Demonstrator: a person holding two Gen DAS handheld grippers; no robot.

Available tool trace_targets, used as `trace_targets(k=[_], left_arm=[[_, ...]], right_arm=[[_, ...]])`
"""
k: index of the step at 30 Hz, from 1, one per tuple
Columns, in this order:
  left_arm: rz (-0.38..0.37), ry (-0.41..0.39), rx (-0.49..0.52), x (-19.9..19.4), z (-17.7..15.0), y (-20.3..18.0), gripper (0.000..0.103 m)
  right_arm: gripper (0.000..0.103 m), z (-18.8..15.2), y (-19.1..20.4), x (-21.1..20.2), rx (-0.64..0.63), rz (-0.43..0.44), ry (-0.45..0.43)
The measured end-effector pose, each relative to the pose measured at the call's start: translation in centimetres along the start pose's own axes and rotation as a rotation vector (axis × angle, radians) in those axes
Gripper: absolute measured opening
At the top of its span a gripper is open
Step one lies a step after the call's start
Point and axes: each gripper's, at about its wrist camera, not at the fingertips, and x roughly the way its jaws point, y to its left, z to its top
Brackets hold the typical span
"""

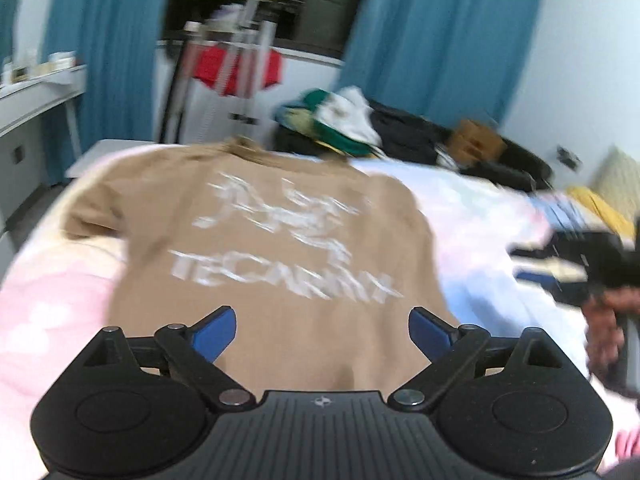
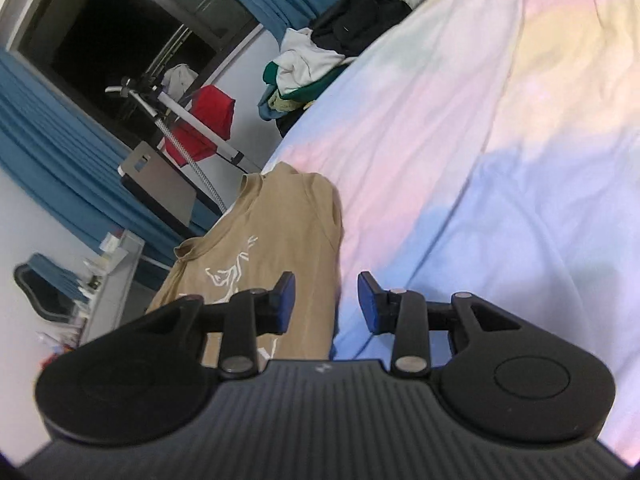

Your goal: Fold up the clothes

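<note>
Pastel bedsheet [image 2: 480, 140] carries a tan T-shirt [image 1: 256, 240], seemingly flat. Left hand-held gripper [image 1: 322, 330] and right hand-held gripper [image 2: 326, 302] both gape, empty; clothes pile [image 1: 340, 120] at one o'clock.

A wide stretch of pastel bedsheet [image 2: 500, 140] lies bare to the right of the tan shirt [image 1: 256, 248], giving open room for a gripper to pass. At the bed's far edge a clothes pile [image 1: 340, 120] of white, green and black garments blocks the way. Beyond the bed's end stands a drying rack [image 1: 244, 60] with a red garment [image 2: 208, 120]. The right gripper [image 1: 592, 264], blurred, hangs over the sheet on the shirt's right side.
</note>
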Motion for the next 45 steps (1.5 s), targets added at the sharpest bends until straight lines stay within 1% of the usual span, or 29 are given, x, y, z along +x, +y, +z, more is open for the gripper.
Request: trace_targets(k=[3, 5, 8, 12, 15, 18, 20, 22, 25, 27, 28, 29, 30, 31, 33, 36, 38, 39, 42, 45], left_arm=[[-0.033, 0.043, 0.065, 2.0, -1.7, -3.5, 0.088], [-0.041, 0.070, 0.105, 3.4, -2.4, -5.5, 0.084], [-0.036, 0.065, 0.162, 5.9, -2.3, -7.9, 0.081], [-0.006, 0.039, 0.240, 11.3, 0.1, -10.7, 0.075], [0.033, 0.006, 0.307, 15.9, 2.5, -13.3, 0.074], [0.054, -0.032, 0.363, 20.5, 4.7, -15.7, 0.074], [0.069, -0.042, 0.391, 23.7, 5.9, -17.1, 0.074], [0.059, -0.037, 0.403, 27.1, 6.9, -18.3, 0.074], [0.065, -0.015, 0.430, 31.2, 7.6, -19.4, 0.073], [0.072, 0.008, 0.456, 33.7, 7.7, -19.9, 0.062], [0.081, 0.019, 0.468, 34.6, 7.6, -19.9, 0.044], [0.104, 0.020, 0.461, 35.1, 7.7, -19.5, 0.023], [0.126, 0.020, 0.452, 35.6, 7.8, -19.1, 0.015], [0.135, 0.019, 0.404, 35.6, 8.1, -18.4, 0.009], [0.125, -0.003, 0.279, 34.7, 9.2, -17.0, 0.007], [0.119, -0.081, 0.220, 32.0, 10.8, -15.3, 0.006], [0.127, -0.107, 0.138, 30.1, 12.1, -13.2, 0.006], [0.144, -0.114, 0.098, 29.3, 12.6, -11.9, 0.006], [0.226, -0.081, 0.029, 28.4, 13.5, -7.5, 0.006], [0.252, 0.012, -0.007, 28.4, 13.0, -3.4, 0.007]], right_arm=[[0.038, 0.2, -0.8, 0.2, 0.030, -0.009, 0.000], [0.038, 0.2, -1.0, 0.3, 0.037, -0.009, 0.002], [0.038, -0.1, -1.0, -0.1, 0.039, -0.022, -0.025], [0.038, -0.5, -0.3, -1.5, 0.033, -0.043, -0.106], [0.039, -0.4, 0.2, -3.1, 0.019, -0.050, -0.196], [0.039, -0.3, 0.2, -3.7, -0.002, -0.090, -0.279], [0.039, -0.2, -0.3, -3.5, 0.008, -0.117, -0.311], [0.042, -0.3, -0.9, -3.0, 0.024, -0.139, -0.340], [0.043, 0.0, -1.9, -1.4, 0.038, -0.142, -0.339], [0.043, 0.2, -2.4, -0.1, 0.037, -0.133, -0.318], [0.043, 0.3, -2.6, 0.5, 0.034, -0.131, -0.306], [0.043, 0.3, -2.7, 1.2, 0.031, -0.132, -0.296], [0.043, 0.3, -2.8, 1.7, 0.030, -0.133, -0.286], [0.043, 0.1, -2.7, 2.2, 0.028, -0.132, -0.274], [0.043, -0.1, -2.4, 2.8, 0.024, -0.118, -0.258], [0.043, -0.4, -1.8, 3.4, 0.007, -0.103, -0.242], [0.043, -0.6, -1.4, 3.3, -0.012, -0.094, -0.243], [0.043, -0.7, -1.2, 3.3, -0.021, -0.090, -0.245], [0.043, -0.8, -1.0, 3.1, -0.024, -0.065, -0.245], [0.043, -1.1, -0.8, 3.5, -0.020, -0.020, -0.219]])
